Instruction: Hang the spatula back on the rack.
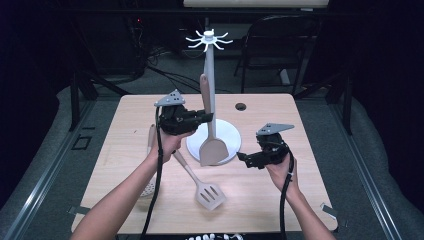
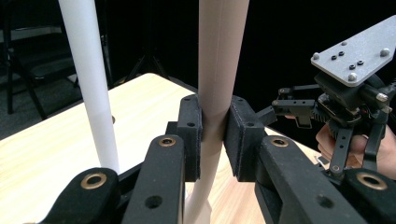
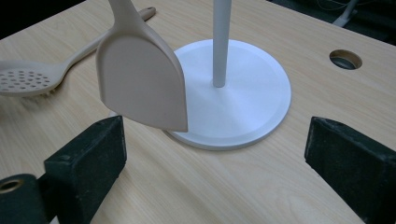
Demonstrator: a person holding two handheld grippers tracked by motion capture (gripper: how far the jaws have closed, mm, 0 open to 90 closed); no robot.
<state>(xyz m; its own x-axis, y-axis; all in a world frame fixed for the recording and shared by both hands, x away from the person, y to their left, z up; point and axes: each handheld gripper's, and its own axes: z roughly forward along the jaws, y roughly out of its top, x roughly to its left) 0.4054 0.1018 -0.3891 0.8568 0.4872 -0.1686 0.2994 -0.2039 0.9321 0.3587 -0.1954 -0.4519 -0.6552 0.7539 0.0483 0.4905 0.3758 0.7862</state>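
beige spatula [image 1: 212,148] clamped in left hand-held gripper [image 1: 206,117]; right hand-held gripper [image 1: 243,157] gapes, empty.

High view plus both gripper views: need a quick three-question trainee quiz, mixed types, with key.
1. True or false: the left gripper is shut on the handle of the beige solid plastic spatula.
2. What lies flat on the light wooden table nearest the person? A) beige slotted turner B) metal whisk C) red ladle
3. Fill in: the right gripper has its jaws ____, nothing between them.

Key: 1 true. 2 A. 3 open. In the right gripper view the spatula blade hangs at the edge of the white round base of the hook stand.
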